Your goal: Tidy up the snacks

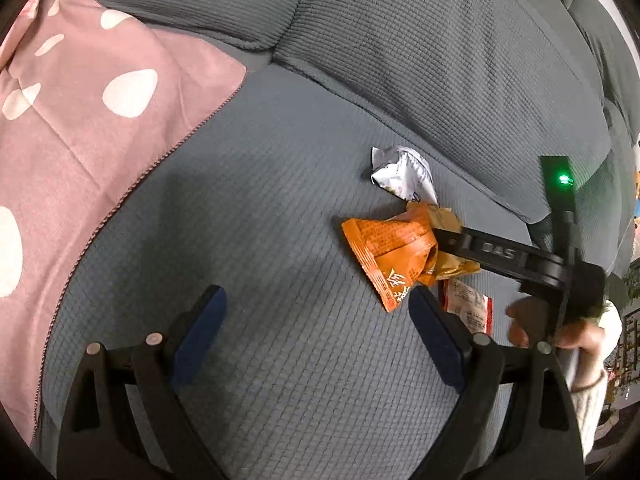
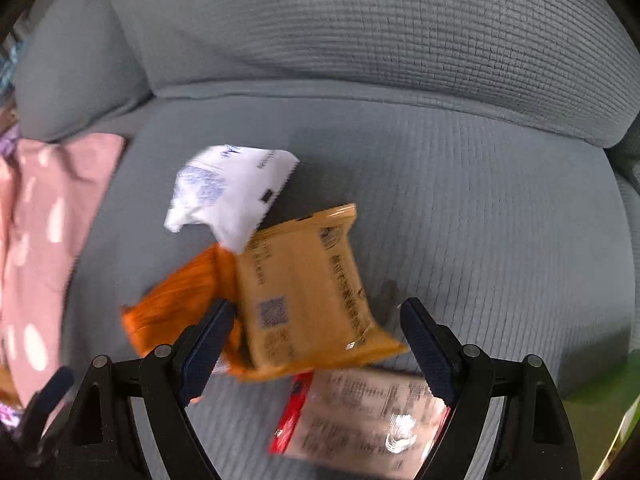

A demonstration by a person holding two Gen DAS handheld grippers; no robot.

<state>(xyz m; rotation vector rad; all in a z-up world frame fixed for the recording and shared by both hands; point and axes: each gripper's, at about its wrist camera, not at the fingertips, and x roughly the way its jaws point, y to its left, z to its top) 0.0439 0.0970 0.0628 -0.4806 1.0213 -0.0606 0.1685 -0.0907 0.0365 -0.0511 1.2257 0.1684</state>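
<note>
Several snack packets lie in a loose heap on a grey sofa seat (image 1: 280,208). In the left wrist view these are an orange packet (image 1: 388,256), a white one (image 1: 404,172) behind it, a tan one (image 1: 452,266) mostly covered, and a red-and-white one (image 1: 468,304). My left gripper (image 1: 316,316) is open over bare seat, just left of the heap. In the blurred right wrist view my right gripper (image 2: 318,332) is open and points down over the tan packet (image 2: 304,292), which lies between its fingers. The orange packet (image 2: 176,308), white packet (image 2: 228,192) and red-and-white packet (image 2: 360,412) surround it.
A pink blanket with white spots (image 1: 80,120) covers the seat's left side. The grey back cushions (image 1: 420,48) rise behind the heap. A hand (image 1: 576,332) grips the right gripper's handle at the right edge of the left wrist view.
</note>
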